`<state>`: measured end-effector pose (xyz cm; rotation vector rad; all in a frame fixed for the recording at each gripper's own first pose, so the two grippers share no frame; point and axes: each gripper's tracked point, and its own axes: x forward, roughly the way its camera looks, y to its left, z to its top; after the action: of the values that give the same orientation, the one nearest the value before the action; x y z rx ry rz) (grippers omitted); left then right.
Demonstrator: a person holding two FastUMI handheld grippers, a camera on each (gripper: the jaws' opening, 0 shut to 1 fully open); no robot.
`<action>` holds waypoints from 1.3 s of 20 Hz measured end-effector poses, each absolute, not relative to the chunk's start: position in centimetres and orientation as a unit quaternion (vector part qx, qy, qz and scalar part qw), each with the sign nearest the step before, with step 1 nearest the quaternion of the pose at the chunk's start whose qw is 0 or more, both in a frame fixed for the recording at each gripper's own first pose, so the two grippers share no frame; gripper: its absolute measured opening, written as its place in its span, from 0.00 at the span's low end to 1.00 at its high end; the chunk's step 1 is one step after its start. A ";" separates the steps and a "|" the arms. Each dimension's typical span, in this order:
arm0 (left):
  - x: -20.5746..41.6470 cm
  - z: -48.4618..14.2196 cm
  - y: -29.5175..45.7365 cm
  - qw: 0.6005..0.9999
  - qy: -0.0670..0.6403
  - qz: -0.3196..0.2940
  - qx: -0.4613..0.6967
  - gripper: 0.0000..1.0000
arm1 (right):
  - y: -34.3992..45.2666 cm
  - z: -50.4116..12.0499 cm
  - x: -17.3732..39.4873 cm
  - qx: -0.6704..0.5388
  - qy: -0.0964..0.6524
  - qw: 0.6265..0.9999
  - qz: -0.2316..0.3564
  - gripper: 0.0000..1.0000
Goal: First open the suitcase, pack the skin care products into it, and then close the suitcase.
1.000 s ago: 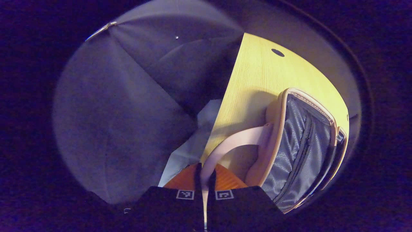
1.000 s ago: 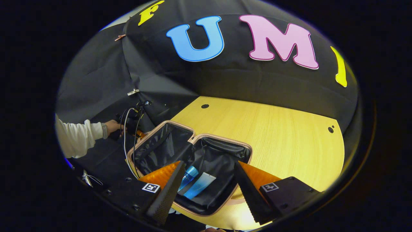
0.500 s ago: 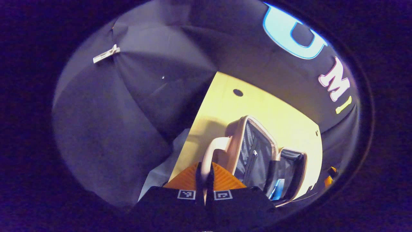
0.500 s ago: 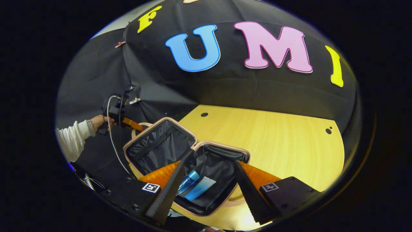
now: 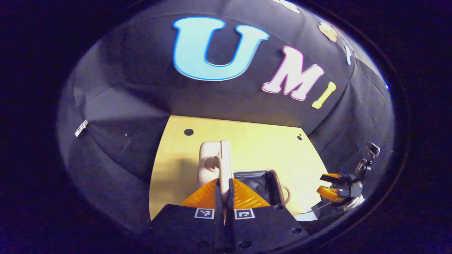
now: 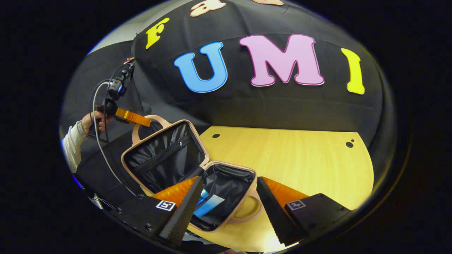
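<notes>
A pale yellow wood-grain table [image 6: 289, 155] with a rounded far edge stands against the black cloth wall [image 6: 282, 102] of the booth. Small dark round holes are set into the tabletop: one near its far left corner [image 6: 216, 135] and a pair near its far right corner [image 6: 349, 144]. In the left gripper view the same table [image 5: 261, 144] shows both, a hole at far left [image 5: 188, 132] and another at far right [image 5: 299, 137], and a small silver clip [image 5: 81, 128] pins the cloth at the left.

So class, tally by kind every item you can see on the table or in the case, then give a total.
Suitcases: 1
Blue bottles: 1
Blue tubes: 1
Total: 3
</notes>
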<state>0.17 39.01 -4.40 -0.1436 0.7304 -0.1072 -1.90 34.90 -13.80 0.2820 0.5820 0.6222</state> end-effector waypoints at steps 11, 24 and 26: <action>3.5 -18.4 23.7 0.880 0.444 -0.166 -0.033 0.06 | 20.0 -17.6 -4.1 0.132 0.312 0.911 0.236 0.97; 4.2 -21.8 25.5 0.881 0.459 -0.096 0.066 0.22 | 12.5 -17.0 -5.1 0.110 0.290 0.922 0.232 0.97; 4.0 -17.7 24.8 0.905 0.404 -0.091 0.095 0.30 | 12.1 -15.5 -4.8 0.103 0.268 0.925 0.250 0.97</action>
<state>3.98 24.77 -17.67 0.1958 0.8337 -0.1876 -4.79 12.10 -15.46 0.2108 0.5502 0.5128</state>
